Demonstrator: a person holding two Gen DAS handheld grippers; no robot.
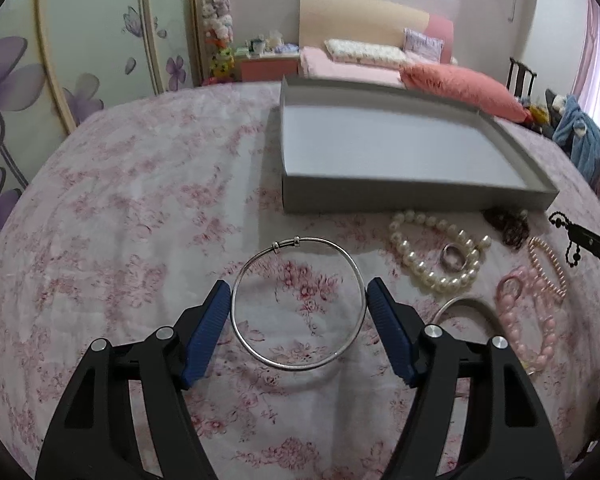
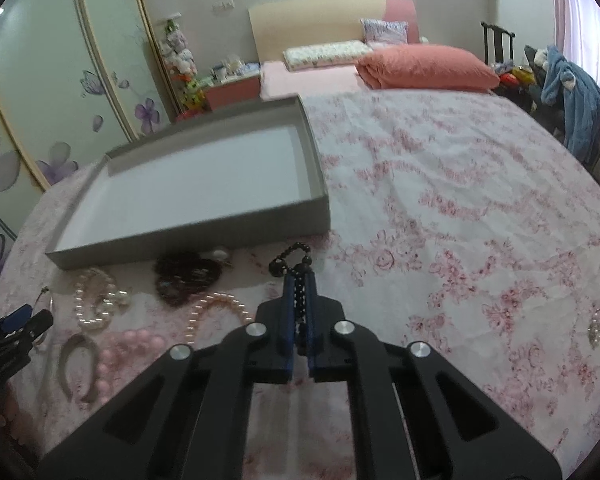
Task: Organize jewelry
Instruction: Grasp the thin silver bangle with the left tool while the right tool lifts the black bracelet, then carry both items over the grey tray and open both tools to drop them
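Presently, the left gripper [image 1: 299, 295] holds a silver bangle [image 1: 299, 304], apparently touching both wide-set pads; the right gripper [image 2: 299, 284] is clamped on a black bead strand [image 2: 296, 264], near the grey tray [image 2: 188, 236].

Both views ride on the hand-held grippers, looking forward and steeply down along the fingers, close over the floral tablecloth [image 1: 120, 220]. The left wrist view faces the grey tray [image 1: 412, 196] from its left, the right wrist view from its right; both share the tray, the white pearl bracelet [image 1: 436, 256] and the bed [image 2: 320, 76] behind.
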